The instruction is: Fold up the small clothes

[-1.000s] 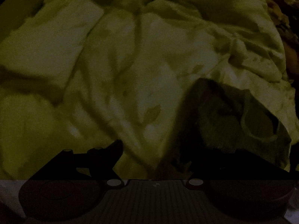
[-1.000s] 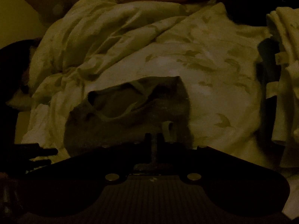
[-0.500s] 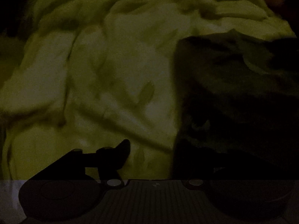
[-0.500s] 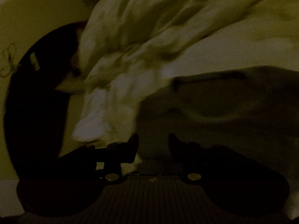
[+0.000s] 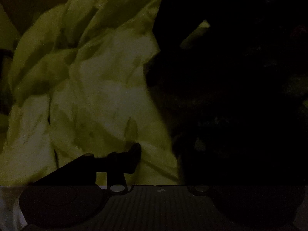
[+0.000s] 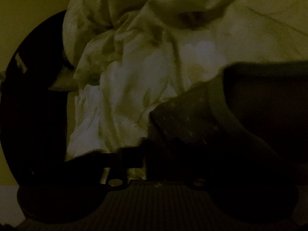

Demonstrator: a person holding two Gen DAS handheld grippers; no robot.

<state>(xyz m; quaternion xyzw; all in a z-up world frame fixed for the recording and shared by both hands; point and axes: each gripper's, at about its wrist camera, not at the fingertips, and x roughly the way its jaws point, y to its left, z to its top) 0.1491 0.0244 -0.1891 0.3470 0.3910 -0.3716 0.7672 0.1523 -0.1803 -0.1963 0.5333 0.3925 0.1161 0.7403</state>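
Dimly, we see our right gripper (image 6: pixel 134 159) closed at the edge of a dark small garment (image 6: pixel 221 119), though the pinch itself is hidden. Our left gripper (image 5: pixel 156 154) stands open beside it. Both lie on pale leaf-print bedding (image 5: pixel 100 88). We should draw the edge slowly, keeping it taut.

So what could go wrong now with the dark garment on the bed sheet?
1. The right tongs are shut at the edge of the dark garment, but it is too dark to confirm a grip; the cloth might slip away.
2. The left tongs stand open over the leaf-print sheet, so closing here might pinch the sheet together with the garment.
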